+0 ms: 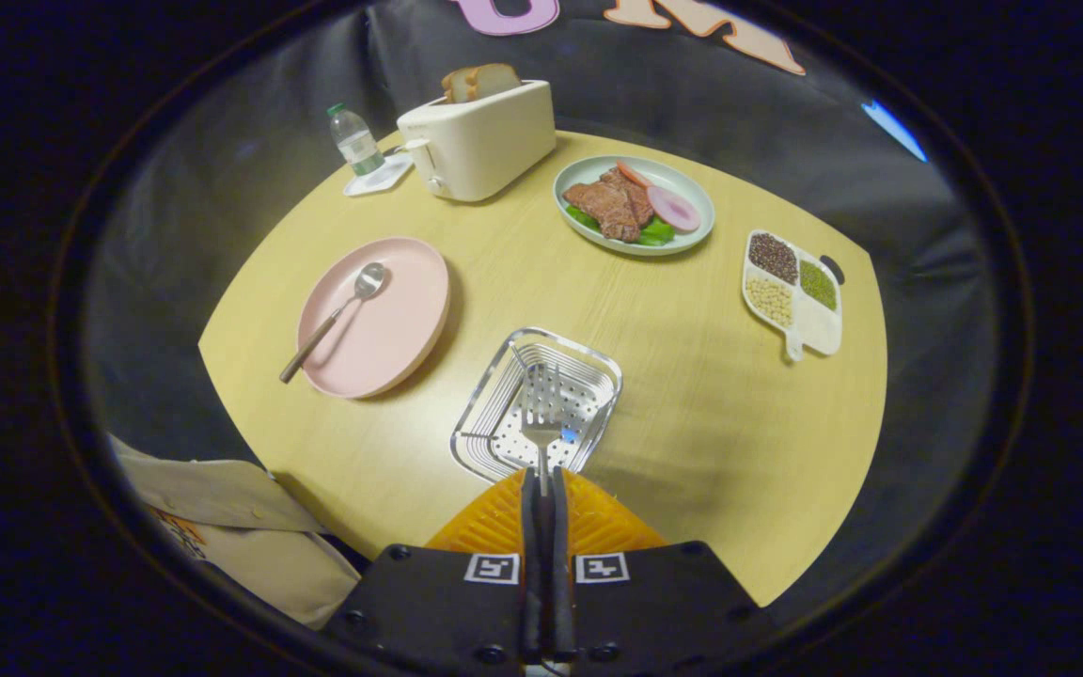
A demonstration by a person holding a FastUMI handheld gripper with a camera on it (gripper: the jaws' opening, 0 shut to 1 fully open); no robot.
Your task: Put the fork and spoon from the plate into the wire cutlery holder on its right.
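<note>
My gripper is shut on the fork, whose handle runs back between the two fingers. The fork's tines point forward and hang above the wire cutlery holder, a square metal basket with a perforated floor just ahead of the fingers. To the left of the holder lies the pink plate. On that plate rests the spoon, bowl toward the far side and its dark handle sticking out over the plate's near rim.
Beyond the holder stand a green plate of meat and vegetables, a cream toaster with bread and a small water bottle. A divided dish of beans lies to the right. A person's light sleeve shows beside the table's near edge.
</note>
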